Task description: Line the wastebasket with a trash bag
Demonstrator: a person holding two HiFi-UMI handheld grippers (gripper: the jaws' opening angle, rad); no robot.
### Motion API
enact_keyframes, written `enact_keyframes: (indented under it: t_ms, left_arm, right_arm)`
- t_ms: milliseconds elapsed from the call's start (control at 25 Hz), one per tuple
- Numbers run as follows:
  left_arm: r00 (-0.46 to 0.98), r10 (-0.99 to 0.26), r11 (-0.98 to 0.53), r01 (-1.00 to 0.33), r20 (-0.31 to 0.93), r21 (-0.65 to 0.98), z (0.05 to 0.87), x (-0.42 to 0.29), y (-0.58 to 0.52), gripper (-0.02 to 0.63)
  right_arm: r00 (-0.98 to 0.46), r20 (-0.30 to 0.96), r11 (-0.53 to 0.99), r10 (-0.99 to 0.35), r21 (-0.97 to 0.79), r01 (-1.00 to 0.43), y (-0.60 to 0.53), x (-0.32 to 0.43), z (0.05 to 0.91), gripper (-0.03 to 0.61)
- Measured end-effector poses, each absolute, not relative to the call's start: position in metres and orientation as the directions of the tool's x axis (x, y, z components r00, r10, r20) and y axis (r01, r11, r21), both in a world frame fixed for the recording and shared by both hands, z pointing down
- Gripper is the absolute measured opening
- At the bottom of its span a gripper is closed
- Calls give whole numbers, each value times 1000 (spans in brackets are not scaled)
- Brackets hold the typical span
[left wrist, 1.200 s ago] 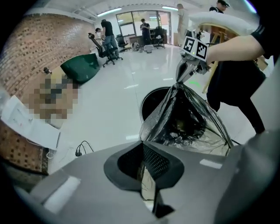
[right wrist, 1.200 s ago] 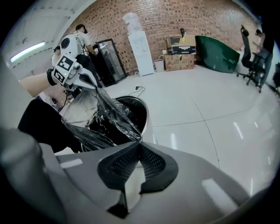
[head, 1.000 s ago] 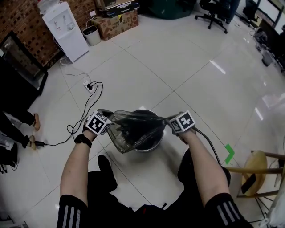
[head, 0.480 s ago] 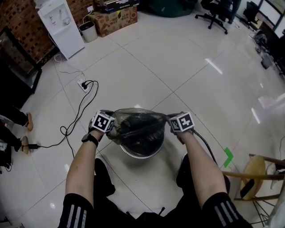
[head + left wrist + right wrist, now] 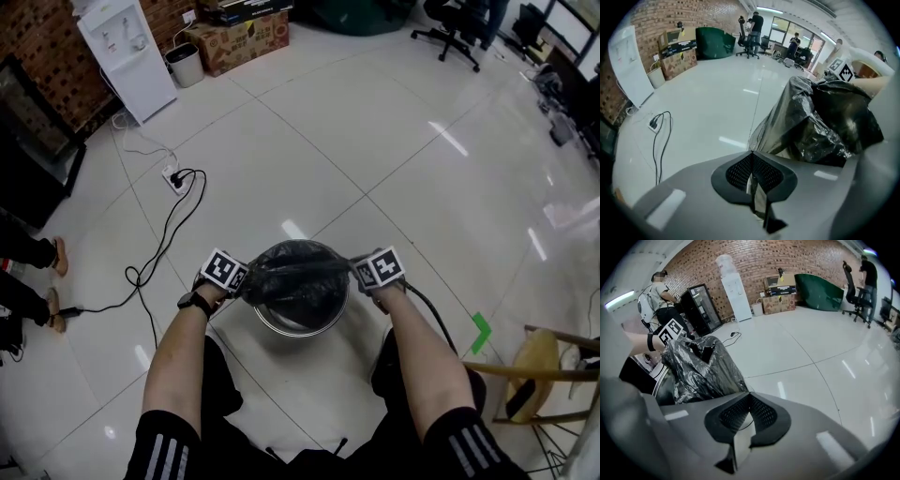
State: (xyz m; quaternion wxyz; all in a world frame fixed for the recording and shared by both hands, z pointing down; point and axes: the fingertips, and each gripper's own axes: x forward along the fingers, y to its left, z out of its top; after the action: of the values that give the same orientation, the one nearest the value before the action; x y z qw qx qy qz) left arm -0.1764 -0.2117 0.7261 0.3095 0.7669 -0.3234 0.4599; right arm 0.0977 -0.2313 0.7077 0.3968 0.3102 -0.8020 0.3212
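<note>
One round, shiny metal wastebasket [image 5: 296, 329] on the pale tiled floor [image 5: 375, 159], just ahead of the knees. One black, crinkled plastic trash bag [image 5: 295, 277] spread across the wastebasket's mouth and sagging into it, its edge drawn out to the rim on both sides. Inside the wastebasket: the bag's dark film.

Two hand-held grippers, one marker cube on each. Left gripper [image 5: 244, 282] at the wastebasket's left rim, jaws pressed fully together with a fold of bag film pinched between them. Right gripper [image 5: 356, 273] at the right rim, jaws likewise clamped tight, the bag's edge running into their tips. Bag stretched taut between the two.

Wide bare floor beyond the wastebasket and off to its right, with free room on every side of the rim. Left of the wastebasket, one thin black cable [image 5: 159, 253] looping across the tiles to one white power strip [image 5: 174, 178]. Far beyond and left, against a brick wall: one tall white water dispenser [image 5: 127, 52], one small grey bin [image 5: 181, 66] just beside it, one brown cardboard box [image 5: 239, 42]. Right of the wastebasket, one short green tape mark [image 5: 481, 330], and further right one pale wooden stool [image 5: 544, 361] at the picture's edge. Well left of the wastebasket, the shoes of someone standing [image 5: 54, 255], partly cut off by the frame.
</note>
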Motion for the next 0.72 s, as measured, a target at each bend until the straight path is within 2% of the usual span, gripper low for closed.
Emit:
enact_keyframes:
  t_ms: [200,360,520,720]
  left_arm:
    - [356,-161,-604,-773,921,193,740,-174,-196,2]
    - [361,-192,-606,-775,913,179,732,-166,-199,14]
    - [295,-159,-598,-788,942,146,731,-179,-188,41]
    - [318,-242,-578,-806,917,127,717,-185,-200,76]
  right_arm:
    - [-505,823,569,-261,-292,-769,-231,100,707,23]
    - [-515,776,543,-364,-272,-794,-246,116,680,114]
    - [-537,739,545,-408,-275,-792,-251,131,649,121]
    - [-554,739,598,-384,-258,-758,-240,139,629,137]
